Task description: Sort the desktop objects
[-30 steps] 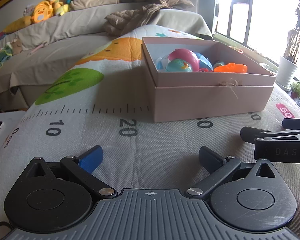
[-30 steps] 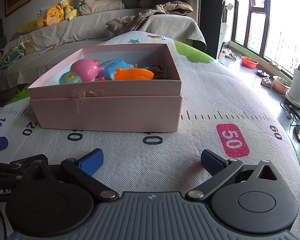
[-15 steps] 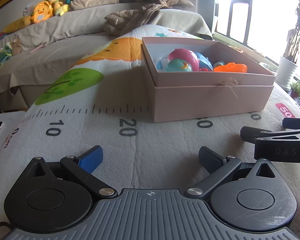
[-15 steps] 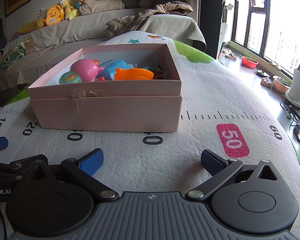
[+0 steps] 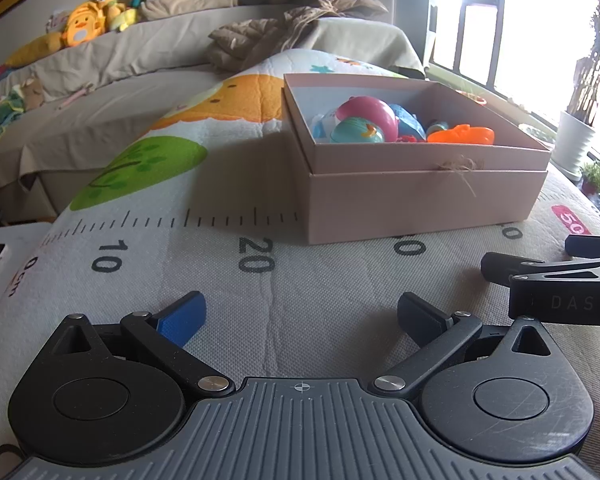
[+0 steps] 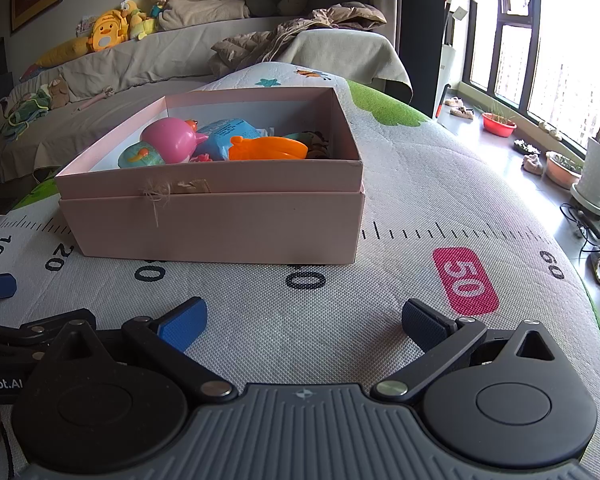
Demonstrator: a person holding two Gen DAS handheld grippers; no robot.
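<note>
A quilted play mat printed with a ruler scale and cartoon patches (image 6: 400, 216) covers the surface that carries everything, and nothing loose shows on the stretch of it that either camera sees. On it, straight ahead of both tools, stands a pale pink cardboard box with its lid nested under the base (image 6: 216, 220), a scrap of twine stuck to its near wall. The toys lie inside it — a round pink plastic toy (image 6: 172, 140) at the left, a teal egg-shaped toy with a painted face (image 6: 140, 156) just in front of it, a blue packet with print (image 6: 224, 136) behind, and a flat orange plastic dish (image 6: 268, 149) towards the right, with smaller pieces half hidden by the box wall. The left gripper (image 5: 300, 314) rests low on the mat with its jaws spread wide and nothing between them; the right gripper (image 6: 304, 320) sits beside it, equally spread and empty, each tool's side showing at the edge of the other's view. Judged from this, the sorting looks finished or nearly so — the pause reads as the rest after a last drop. Any further move calls for spotting an item outside these views, turning a tool towards it, and lifting it over the near wall without nudging the light box.
</note>
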